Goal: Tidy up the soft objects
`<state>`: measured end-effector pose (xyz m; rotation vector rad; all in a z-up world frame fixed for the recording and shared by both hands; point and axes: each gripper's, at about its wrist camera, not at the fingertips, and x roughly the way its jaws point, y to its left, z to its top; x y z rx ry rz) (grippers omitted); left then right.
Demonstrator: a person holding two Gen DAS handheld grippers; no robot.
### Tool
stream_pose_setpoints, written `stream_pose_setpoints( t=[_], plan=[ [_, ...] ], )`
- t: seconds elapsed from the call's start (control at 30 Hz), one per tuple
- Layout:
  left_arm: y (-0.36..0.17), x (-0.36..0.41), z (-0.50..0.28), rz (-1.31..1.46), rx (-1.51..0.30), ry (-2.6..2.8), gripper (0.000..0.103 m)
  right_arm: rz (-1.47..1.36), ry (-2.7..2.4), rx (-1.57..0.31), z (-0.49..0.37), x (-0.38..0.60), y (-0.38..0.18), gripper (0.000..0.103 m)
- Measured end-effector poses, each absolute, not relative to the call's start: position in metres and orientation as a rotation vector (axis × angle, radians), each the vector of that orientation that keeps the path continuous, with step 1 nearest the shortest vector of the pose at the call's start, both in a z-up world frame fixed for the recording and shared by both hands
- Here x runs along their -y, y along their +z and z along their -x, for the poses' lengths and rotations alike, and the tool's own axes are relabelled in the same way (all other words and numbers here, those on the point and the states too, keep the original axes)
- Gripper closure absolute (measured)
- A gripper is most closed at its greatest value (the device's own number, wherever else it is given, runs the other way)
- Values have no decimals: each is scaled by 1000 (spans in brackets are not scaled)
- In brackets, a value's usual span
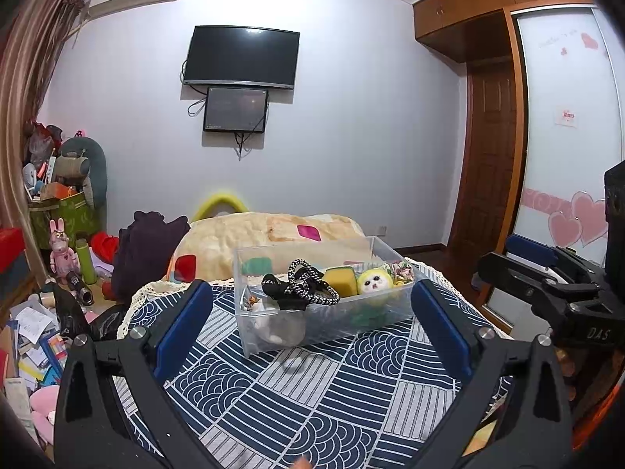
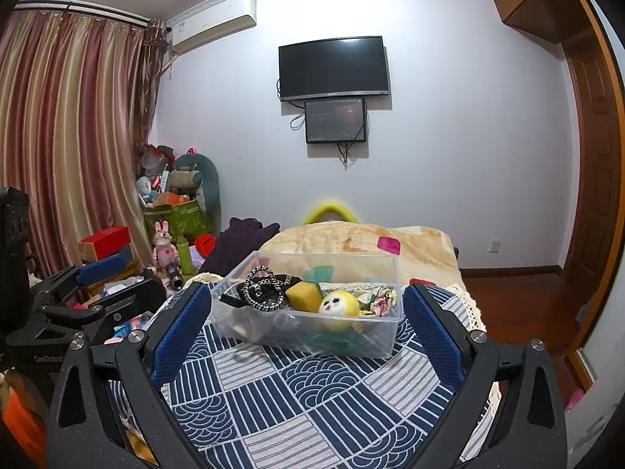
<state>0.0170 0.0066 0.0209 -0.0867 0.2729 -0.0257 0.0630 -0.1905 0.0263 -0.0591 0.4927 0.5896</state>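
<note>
Under the scrunchies (image 1: 308, 285) in clear bin (image 2: 390, 336), pale items blurred; left gripper (image 1: 312, 312) & right gripper (image 2: 306, 318) fingers wide apart, empty.

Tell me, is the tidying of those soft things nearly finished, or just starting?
It looks nearly finished. The clear bin already holds the yellow plush, the sponge, the black-and-white cords and a floral scrunchie. Nothing is in hand: the left gripper and right gripper are both open and empty. No loose soft item shows on the patterned cloth, so little seems left.
</note>
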Motion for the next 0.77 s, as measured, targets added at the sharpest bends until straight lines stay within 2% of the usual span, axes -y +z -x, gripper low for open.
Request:
stream_pose_setpoints(
  t=[0.77],
  plan=[
    [18,-3,-17,79,-271,-31,0,56,589,-496,-62,190,26,4]
  ],
)
